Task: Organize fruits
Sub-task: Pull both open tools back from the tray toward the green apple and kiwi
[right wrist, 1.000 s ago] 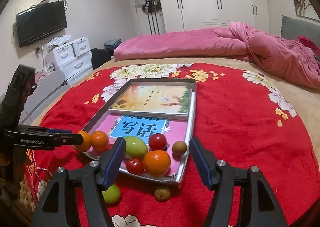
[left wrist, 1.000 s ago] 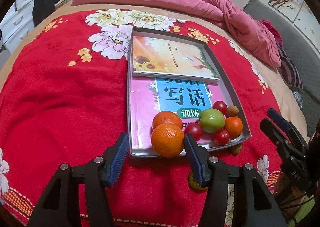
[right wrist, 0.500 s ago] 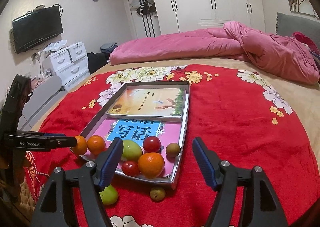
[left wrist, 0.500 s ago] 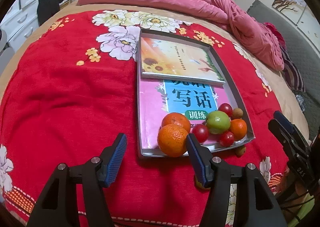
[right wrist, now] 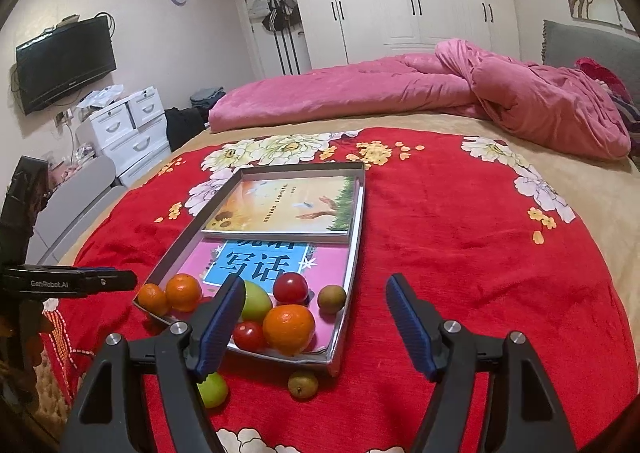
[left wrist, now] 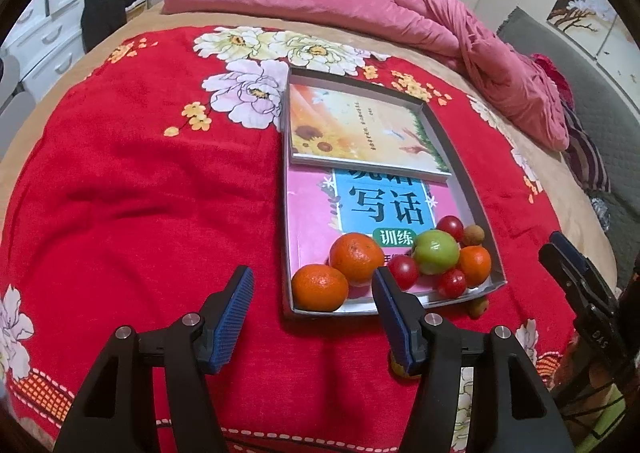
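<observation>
Grippers both wide, empty: right gripper (right wrist: pixel 316 321) should drop onto green fruit (right wrist: pixel 212 389) beside tray (right wrist: pixel 340 337), left gripper (left wrist: pixel 312 311) holding clear.

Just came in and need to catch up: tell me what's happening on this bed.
A person holds a gripper in each hand over a red blanket. Both the left gripper and right gripper are open and empty, their jaws having just widened. A grey tray holds two books, oranges, tomatoes and a green fruit. A small green fruit and a brownish fruit lie outside it.
</observation>
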### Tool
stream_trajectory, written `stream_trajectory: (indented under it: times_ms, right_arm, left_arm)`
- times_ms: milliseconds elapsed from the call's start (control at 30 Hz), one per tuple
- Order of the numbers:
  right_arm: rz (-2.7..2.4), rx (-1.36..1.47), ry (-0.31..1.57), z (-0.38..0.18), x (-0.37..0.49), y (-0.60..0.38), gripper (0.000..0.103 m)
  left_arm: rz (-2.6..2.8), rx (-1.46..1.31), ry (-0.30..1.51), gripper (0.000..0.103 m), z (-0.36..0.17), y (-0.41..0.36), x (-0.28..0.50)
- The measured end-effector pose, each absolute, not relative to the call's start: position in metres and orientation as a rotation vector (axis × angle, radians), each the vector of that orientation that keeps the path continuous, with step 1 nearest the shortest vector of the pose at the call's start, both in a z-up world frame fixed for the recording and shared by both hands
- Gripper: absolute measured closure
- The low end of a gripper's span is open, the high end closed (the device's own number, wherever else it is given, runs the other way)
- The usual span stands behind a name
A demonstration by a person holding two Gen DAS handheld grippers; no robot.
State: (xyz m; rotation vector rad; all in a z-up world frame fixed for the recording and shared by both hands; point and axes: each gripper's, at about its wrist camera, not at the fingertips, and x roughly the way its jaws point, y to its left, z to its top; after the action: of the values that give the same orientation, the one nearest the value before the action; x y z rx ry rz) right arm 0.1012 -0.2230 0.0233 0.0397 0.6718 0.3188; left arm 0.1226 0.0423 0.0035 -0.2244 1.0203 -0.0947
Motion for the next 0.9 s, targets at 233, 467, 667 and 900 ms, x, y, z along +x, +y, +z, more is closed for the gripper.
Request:
stream_trajectory:
  times_ms: [233,467,667,900]
  right_arm:
    - [0.325,0.035,0.675,0.026,0.099,-0.225,0.024]
    - [0.326,0.008,0.672,0.028,0.094,-0.221,0.019]
    - [0.332,-0.008,0.690,0.027,0.090,-0.219,0.017]
    - [0.337,-0.027,0.713,0.024,0.086,-0.215,0.017]
  left_arm:
    - [-0.111,-0.212,0.991,0.035,0.017,0.038,0.117]
    - [-0.125,-0.193,0.973,0.028,0.027,0.032,0.112]
    - [-0.153,-0.189,0.978,0.027,0.029,0.026,0.108]
    - [-0.186,-0.169,0.991,0.027,0.026,0.012,0.102]
